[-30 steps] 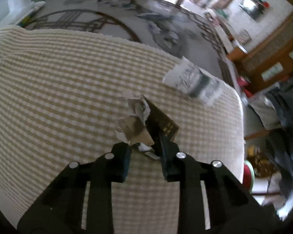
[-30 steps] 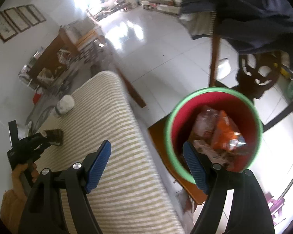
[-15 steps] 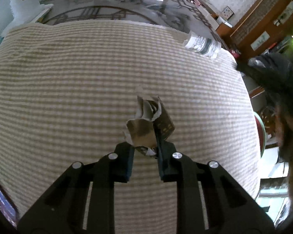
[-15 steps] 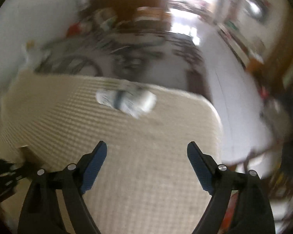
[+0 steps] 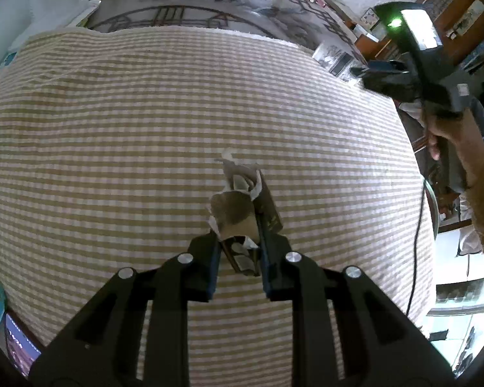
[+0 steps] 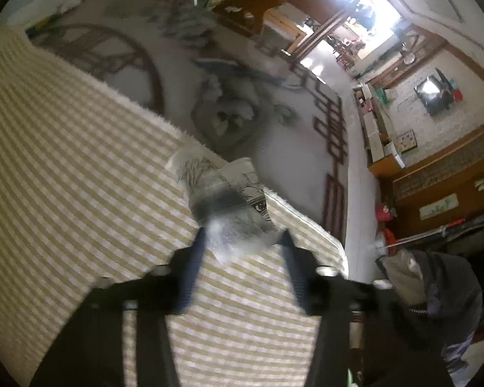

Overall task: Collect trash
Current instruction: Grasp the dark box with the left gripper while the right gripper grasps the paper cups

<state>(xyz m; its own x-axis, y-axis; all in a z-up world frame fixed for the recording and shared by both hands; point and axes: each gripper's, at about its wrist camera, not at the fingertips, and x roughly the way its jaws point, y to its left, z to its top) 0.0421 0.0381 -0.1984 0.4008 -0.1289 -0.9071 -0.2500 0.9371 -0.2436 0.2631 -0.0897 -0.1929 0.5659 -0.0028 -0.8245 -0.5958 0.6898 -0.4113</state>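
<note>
My left gripper (image 5: 238, 251) is shut on a crumpled brown and white wrapper (image 5: 242, 203) and holds it over the checked tablecloth (image 5: 113, 129). My right gripper (image 6: 242, 251) is open, its jaws either side of the near end of a crushed clear plastic bottle (image 6: 222, 193) that lies near the cloth's far right corner. The frame is blurred, so contact with the bottle is unclear. In the left wrist view the bottle (image 5: 334, 58) lies at the far right, with the right gripper (image 5: 400, 77) beside it.
The cloth (image 6: 64, 161) ends just behind the bottle, with the patterned glass table top (image 6: 242, 90) beyond. A dark garment (image 6: 435, 283) hangs at the right. A green bin rim (image 5: 432, 200) shows past the table's right edge. Cabinets stand at the far right.
My right gripper has swung from the red bin to the table and come down around the bottle. My left gripper still holds the wrapper and has shifted little.
</note>
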